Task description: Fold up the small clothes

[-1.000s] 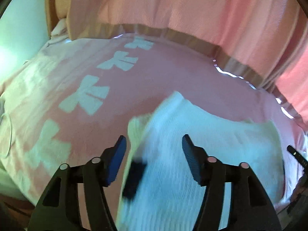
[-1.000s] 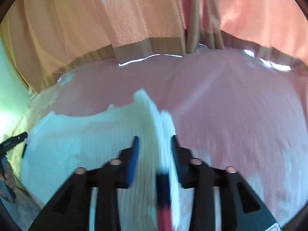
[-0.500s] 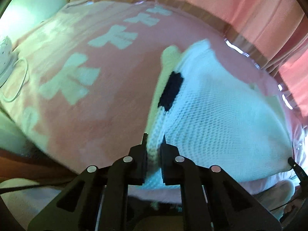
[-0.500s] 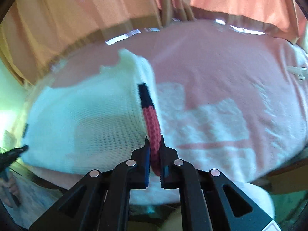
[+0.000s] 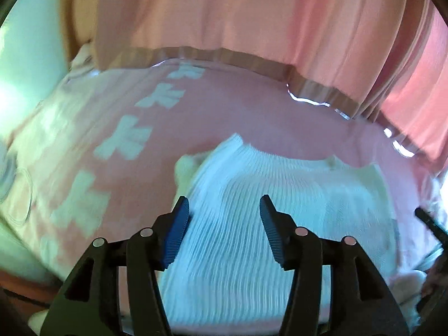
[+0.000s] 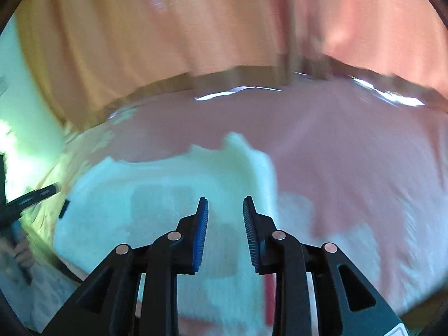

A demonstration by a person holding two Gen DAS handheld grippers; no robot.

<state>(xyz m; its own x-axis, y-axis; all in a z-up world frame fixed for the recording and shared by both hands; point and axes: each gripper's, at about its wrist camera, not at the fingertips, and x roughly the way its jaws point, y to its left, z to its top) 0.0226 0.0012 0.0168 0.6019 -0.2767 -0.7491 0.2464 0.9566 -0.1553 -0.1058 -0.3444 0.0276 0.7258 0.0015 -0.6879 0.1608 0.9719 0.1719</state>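
White knit garment [image 5: 280, 196] lay flat on the pink bed cover [image 5: 246, 106], near the bed's front edge, its ribbed rows running away from the cameras toward the curtain [image 5: 224, 14]. Half a second before, both grippers were clamped on its side edges, the left on white knit near a dark stripe, the right on a red-and-dark trim; now both had let go. Left gripper [image 5: 224, 215] hung over the knit with jaws wide apart and nothing between them; right gripper [image 6: 225, 224] likewise, jaws parted, empty. Judged: one fold just laid down and released. Long axis appeared to run side to side between the two grippers, a small corner poking up at the far left [image 5: 186, 165]. Both views were motion-blurred; finer detail unclear.
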